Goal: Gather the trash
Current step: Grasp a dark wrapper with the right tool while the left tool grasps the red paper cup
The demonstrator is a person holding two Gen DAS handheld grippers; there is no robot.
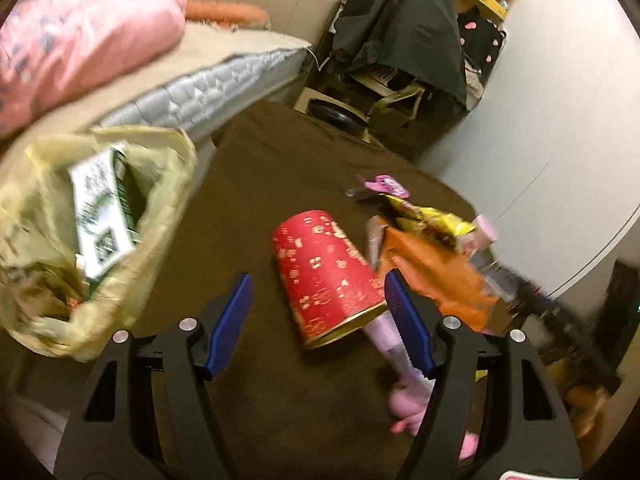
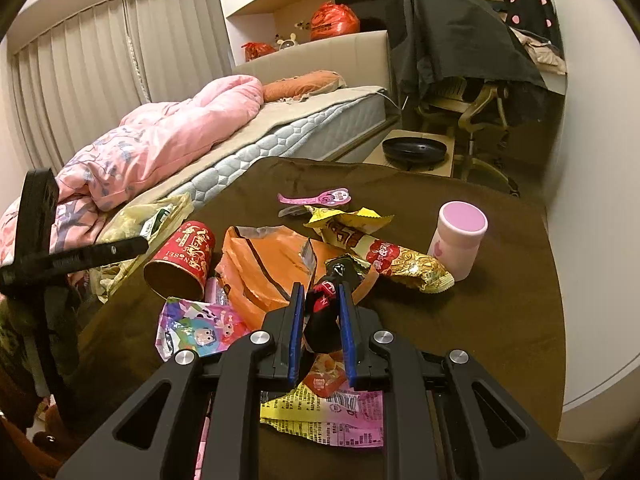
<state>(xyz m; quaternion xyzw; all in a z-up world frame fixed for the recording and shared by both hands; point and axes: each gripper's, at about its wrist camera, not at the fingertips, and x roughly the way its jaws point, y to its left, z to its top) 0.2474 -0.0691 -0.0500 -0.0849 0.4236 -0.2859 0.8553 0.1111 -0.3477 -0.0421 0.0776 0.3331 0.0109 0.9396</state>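
On the brown table point(image 2: 460, 320) we see our right tongs point(image 2: 320, 320) clamped on a black wrapper point(image 2: 322, 312), near the orange bag point(image 2: 264, 268). Our left tongs point(image 1: 320, 324) gape empty around a toppled red cup point(image 1: 326, 276). Left of it, off the table's edge, sits the trash bag point(image 1: 48, 240).

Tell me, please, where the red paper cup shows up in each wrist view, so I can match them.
Left wrist: red paper cup lies on its side at centre, just ahead of the open left gripper.
Right wrist: same cup left of centre, mouth towards the camera.
Shared landmark: orange wrapper beside it.
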